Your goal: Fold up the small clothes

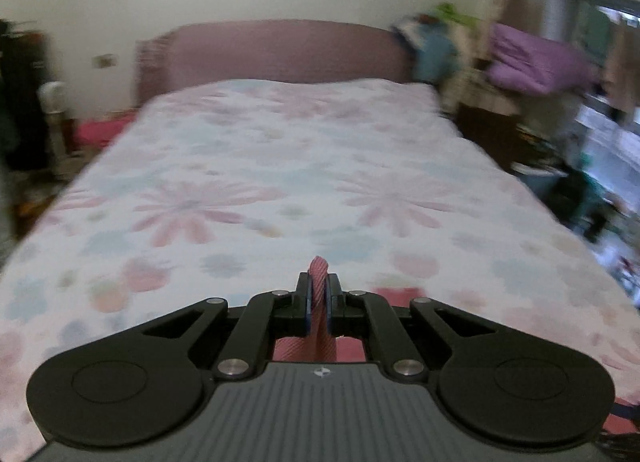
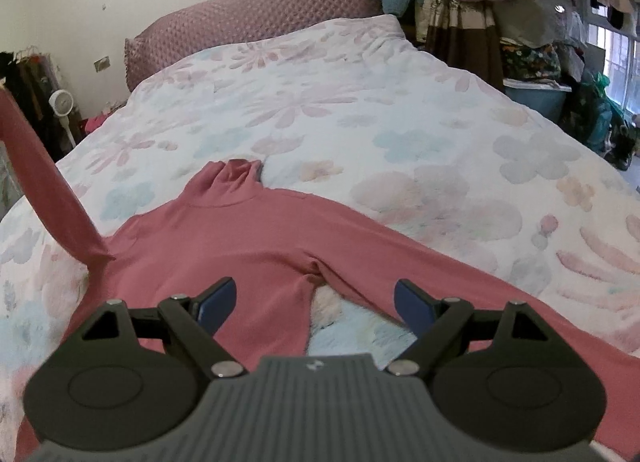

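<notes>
Right wrist view shows the pink ribbed turtleneck top (image 2: 224, 238) flat on the floral fleece bedspread (image 2: 400, 110), collar toward frame top, under the wide-open, empty right gripper (image 2: 316, 302), while the left gripper (image 1: 319, 294) pinches its raised sleeve (image 2: 44, 178) at frame left

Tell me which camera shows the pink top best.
The right wrist view: the pink top lies spread on the bed, collar and sleeves visible. The left wrist view shows only a pinched fold of it in the shut left tongs.
</notes>
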